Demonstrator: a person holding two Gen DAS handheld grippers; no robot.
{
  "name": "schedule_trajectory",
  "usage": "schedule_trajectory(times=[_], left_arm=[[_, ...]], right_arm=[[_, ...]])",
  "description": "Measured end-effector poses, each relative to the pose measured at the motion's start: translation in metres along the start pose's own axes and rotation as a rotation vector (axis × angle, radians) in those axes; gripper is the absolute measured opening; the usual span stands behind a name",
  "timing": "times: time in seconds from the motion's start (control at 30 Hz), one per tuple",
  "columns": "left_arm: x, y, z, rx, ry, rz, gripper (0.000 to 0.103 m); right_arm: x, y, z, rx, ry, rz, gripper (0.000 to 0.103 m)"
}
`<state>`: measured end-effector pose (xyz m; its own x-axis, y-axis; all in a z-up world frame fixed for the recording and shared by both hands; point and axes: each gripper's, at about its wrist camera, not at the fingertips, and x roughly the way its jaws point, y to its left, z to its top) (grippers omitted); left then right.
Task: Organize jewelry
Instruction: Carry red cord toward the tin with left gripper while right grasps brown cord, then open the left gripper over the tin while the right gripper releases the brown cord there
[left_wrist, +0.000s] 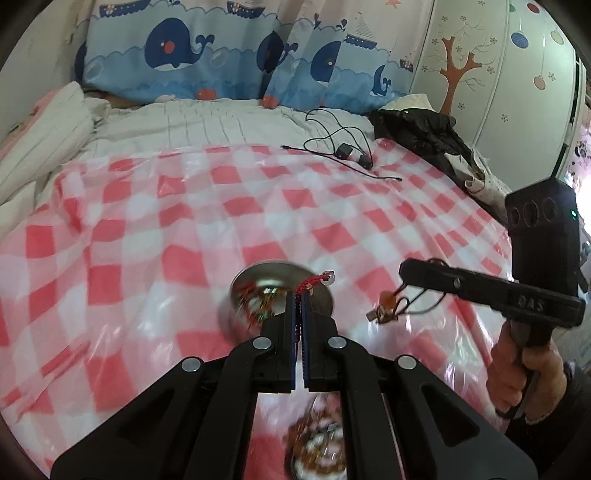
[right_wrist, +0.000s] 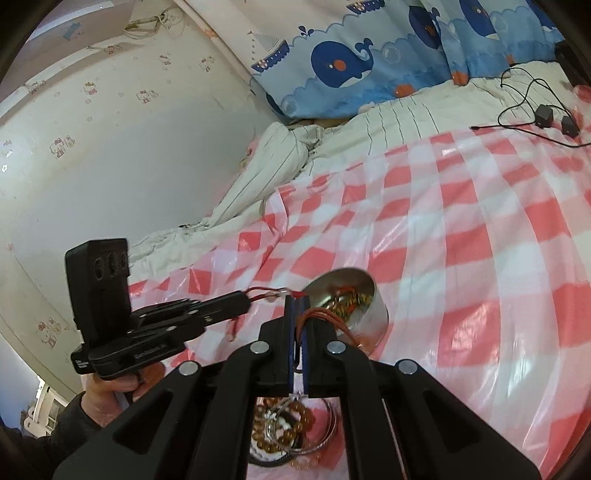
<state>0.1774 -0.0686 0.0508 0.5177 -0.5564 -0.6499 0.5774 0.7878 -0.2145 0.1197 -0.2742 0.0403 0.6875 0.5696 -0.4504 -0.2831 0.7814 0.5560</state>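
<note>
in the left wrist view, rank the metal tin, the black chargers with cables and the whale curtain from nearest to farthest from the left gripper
1. Metal tin: just beyond the left gripper, slightly left of its tips, on the checked sheet.
2. Black chargers with cables: much farther up the bed, to the right.
3. Whale curtain: farthest, hanging behind the bed.

The left wrist view looks forward and down along its fingers from close above the checked cloth (left_wrist: 147, 229), facing the whale curtain (left_wrist: 221, 48); the right gripper (left_wrist: 404, 271) enters from its right. The right wrist view faces likewise, turned toward the wall, with the left gripper (right_wrist: 245, 301) on its left. Both share the metal tin (left_wrist: 280, 280) (right_wrist: 369, 306), cloth and curtain
</note>
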Motion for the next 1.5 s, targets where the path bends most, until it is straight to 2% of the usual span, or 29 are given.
schedule_trajectory(times=[0.07,0.13,0.2,0.23,0.3,0.47,0.5,0.53,0.57,0.6,0.7,0.83,0.97,1.07,1.13,1.17,1.2,1.27,1.37,1.43,1.5], left_arm=[[0.017,0.001,0.007,-0.01,0.022,-0.01,0.003],[0.039,0.003,0.01,-0.009,0.081,0.012,0.007],[0.052,0.01,0.01,-0.021,0.115,0.051,0.021],[0.051,0.015,0.009,-0.036,0.109,0.06,0.025],[0.042,0.026,0.007,-0.077,0.081,0.076,0.042],[0.012,0.049,-0.001,-0.129,0.04,0.131,0.049],[0.007,0.052,-0.003,-0.14,0.033,0.138,0.051],[0.001,0.055,-0.008,-0.153,0.024,0.145,0.053],[-0.004,0.058,-0.012,-0.163,0.02,0.15,0.055],[-0.007,0.059,-0.016,-0.17,0.018,0.156,0.058],[-0.018,0.059,-0.03,-0.173,0.026,0.176,0.063],[-0.024,0.052,-0.043,-0.158,0.04,0.19,0.066],[-0.032,0.043,-0.054,-0.159,0.027,0.19,0.072],[-0.032,0.041,-0.059,-0.166,0.031,0.19,0.075],[-0.029,0.041,-0.058,-0.16,0.034,0.19,0.075],[-0.029,0.042,-0.058,-0.16,0.035,0.191,0.075],[-0.028,0.043,-0.057,-0.161,0.037,0.191,0.076],[-0.027,0.045,-0.057,-0.16,0.045,0.196,0.076],[-0.028,0.048,-0.056,-0.166,0.05,0.205,0.076],[-0.029,0.048,-0.055,-0.17,0.046,0.205,0.076],[-0.03,0.048,-0.055,-0.169,0.042,0.206,0.077]], right_arm=[[0.002,0.0,0.007,-0.007,-0.003,0.002,0.004],[0.006,0.001,0.014,-0.017,-0.001,0.006,0.004],[0.011,0.003,0.022,-0.03,0.003,0.015,0.004],[0.015,0.005,0.025,-0.04,0.006,0.019,0.004],[0.021,0.009,0.031,-0.056,0.012,0.027,0.004],[0.047,0.018,0.038,-0.088,0.06,0.024,0.004],[0.065,0.018,0.036,-0.103,0.124,-0.021,0.014],[0.082,0.014,0.033,-0.111,0.198,-0.084,0.04],[0.092,0.011,0.029,-0.12,0.239,-0.137,0.049],[0.099,0.008,0.022,-0.13,0.271,-0.186,0.05],[0.082,0.005,0.006,-0.123,0.26,-0.192,0.05],[0.051,0.003,-0.013,-0.116,0.227,-0.172,0.055],[0.039,-0.002,-0.008,-0.068,0.176,-0.191,0.056],[0.05,-0.006,0.015,-0.087,0.127,-0.307,0.059],[0.072,-0.01,0.034,-0.146,0.112,-0.452,0.061],[0.084,-0.015,0.041,-0.156,0.116,-0.5,0.061],[0.091,-0.019,0.044,-0.155,0.122,-0.513,0.061],[0.106,-0.019,0.042,-0.175,0.16,-0.489,0.061],[0.128,0.013,0.015,-0.411,0.265,-0.499,0.061],[0.131,0.019,0.004,-0.462,0.289,-0.511,0.061],[0.127,0.017,0.003,-0.45,0.281,-0.508,0.064]])
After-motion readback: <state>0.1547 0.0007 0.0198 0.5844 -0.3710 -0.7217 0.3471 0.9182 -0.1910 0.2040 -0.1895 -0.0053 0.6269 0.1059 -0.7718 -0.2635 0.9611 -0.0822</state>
